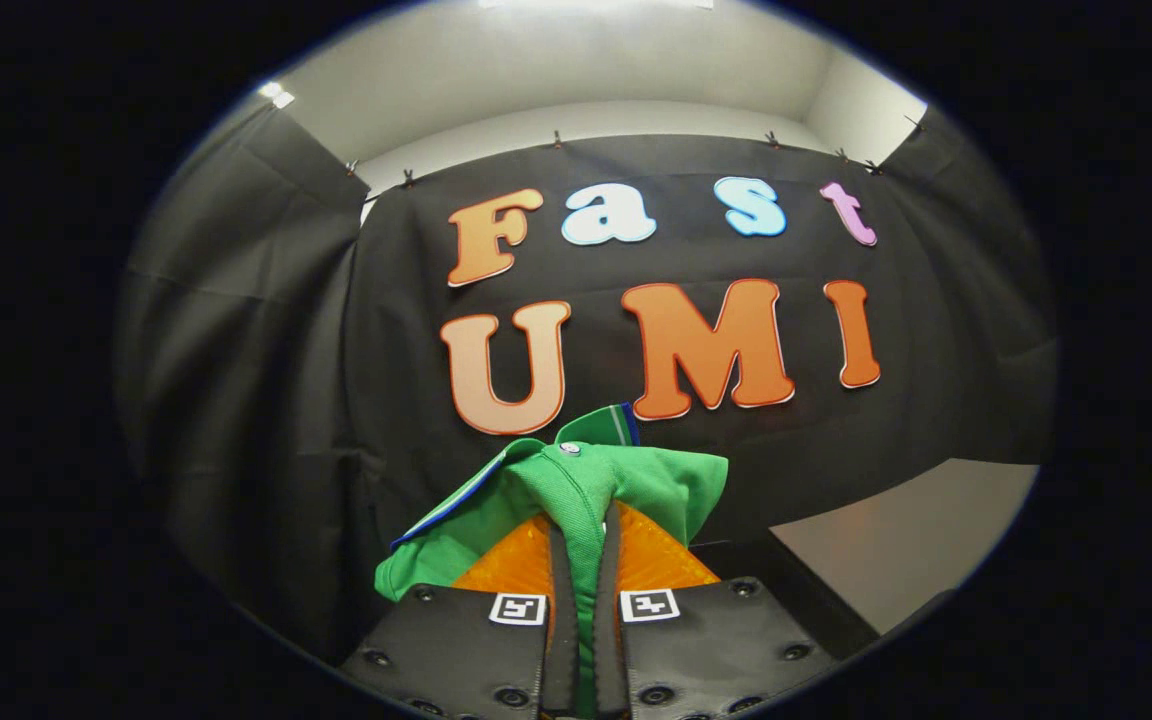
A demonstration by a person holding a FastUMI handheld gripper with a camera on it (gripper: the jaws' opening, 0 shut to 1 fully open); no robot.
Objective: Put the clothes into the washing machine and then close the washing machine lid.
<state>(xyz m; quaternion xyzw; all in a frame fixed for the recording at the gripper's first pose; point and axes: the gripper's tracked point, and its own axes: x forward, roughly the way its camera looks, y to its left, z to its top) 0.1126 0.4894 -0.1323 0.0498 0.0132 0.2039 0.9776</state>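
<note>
Both fingers [558, 570] of gripper [584, 530] clamp green shirt [586, 480] (bunched).

The polo shirt [576, 490] sits between the tool's [584, 560] two fingers, draping over their tips on both sides. The bench [906, 540] lies beyond, to the right.

The scene is viewed from a camera mounted on the gripper [584, 540], aimed forward along its two fingers [562, 600]. It is tilted upward, so the black cloth wall [336, 340] is faced nearly head-on, not far off. A green garment [576, 485] clamped between the fingers is seen very close.
</note>
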